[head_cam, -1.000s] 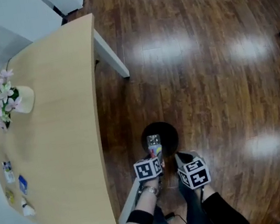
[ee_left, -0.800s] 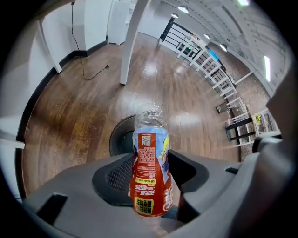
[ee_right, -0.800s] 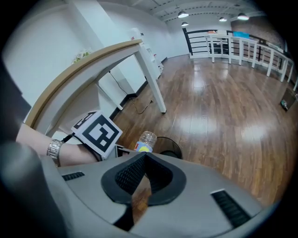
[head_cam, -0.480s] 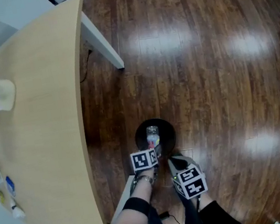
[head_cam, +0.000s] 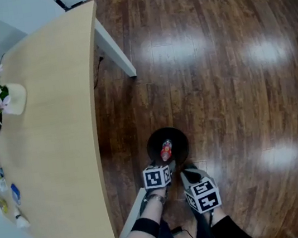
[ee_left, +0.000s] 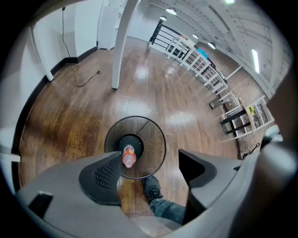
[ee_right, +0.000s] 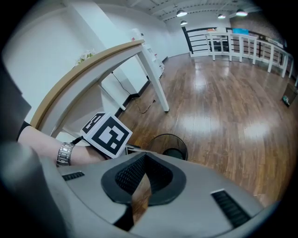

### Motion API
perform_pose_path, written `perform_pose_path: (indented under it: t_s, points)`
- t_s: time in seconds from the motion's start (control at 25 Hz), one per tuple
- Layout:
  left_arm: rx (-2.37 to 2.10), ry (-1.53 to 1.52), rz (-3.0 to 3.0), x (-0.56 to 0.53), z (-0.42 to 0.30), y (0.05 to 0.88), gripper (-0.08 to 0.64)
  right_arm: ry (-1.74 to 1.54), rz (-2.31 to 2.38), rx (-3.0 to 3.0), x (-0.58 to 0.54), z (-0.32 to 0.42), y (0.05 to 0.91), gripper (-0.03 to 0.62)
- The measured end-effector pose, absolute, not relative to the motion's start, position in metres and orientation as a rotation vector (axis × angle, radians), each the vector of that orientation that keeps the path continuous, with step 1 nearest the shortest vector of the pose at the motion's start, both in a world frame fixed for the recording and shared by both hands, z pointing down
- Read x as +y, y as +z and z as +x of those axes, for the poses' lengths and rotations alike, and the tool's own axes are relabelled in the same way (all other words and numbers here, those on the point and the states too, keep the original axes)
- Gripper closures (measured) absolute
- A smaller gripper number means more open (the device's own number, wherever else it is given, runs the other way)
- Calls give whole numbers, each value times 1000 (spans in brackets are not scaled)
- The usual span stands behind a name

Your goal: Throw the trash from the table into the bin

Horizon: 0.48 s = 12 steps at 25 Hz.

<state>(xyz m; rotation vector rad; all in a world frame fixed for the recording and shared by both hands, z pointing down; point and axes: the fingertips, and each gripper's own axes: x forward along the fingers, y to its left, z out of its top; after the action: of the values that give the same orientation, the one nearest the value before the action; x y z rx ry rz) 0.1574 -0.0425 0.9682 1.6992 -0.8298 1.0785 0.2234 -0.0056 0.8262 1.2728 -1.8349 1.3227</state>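
A black mesh bin [head_cam: 179,139] stands on the wooden floor just in front of me. A clear bottle with an orange-red label [head_cam: 166,150] lies inside it, free of any grip. My left gripper [head_cam: 166,165] hangs right over the near rim of the bin [ee_left: 156,135]. Its jaws have just been opening and stand wide, with nothing between them. In the left gripper view the bottle [ee_left: 128,156] shows below, beside the left pad [ee_left: 106,174]. My right gripper [head_cam: 186,170] waits beside it, shut and empty [ee_right: 144,159].
The curved wooden table [head_cam: 55,131] runs along the left on white legs [head_cam: 114,52]. A vase of pink flowers [head_cam: 0,101] and several small items [head_cam: 9,195] sit by its far edge. My shoe [ee_left: 151,188] is next to the bin. Open floor spreads to the right.
The bottle was held in the left gripper above the bin. Now the jaws have spread, the bottle has dropped into the bin, and the left gripper has sunk slightly.
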Motion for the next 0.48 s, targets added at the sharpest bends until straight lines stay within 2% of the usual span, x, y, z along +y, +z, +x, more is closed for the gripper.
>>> perform_pose_path:
  t_s: [0.12, 0.16, 0.2, 0.24, 0.48]
  points:
    - [-791, 1092, 1745, -35, 160, 947, 216, 1310, 1298, -1841, -4, 225, 814, 584]
    - [-778, 1086, 1777, -35, 162, 934, 289, 1303, 1309, -1842, -3, 226, 810, 584]
    - [-763, 1073, 1810, -34, 165, 920, 441, 1296, 1320, -1843, -1, 227, 804, 584]
    - [-746, 1056, 1841, -33, 168, 905, 474, 1292, 1331, -1845, 0, 229, 797, 584]
    - [-728, 974, 1953, -12, 171, 796, 474, 1254, 1395, -1873, 13, 239, 736, 584]
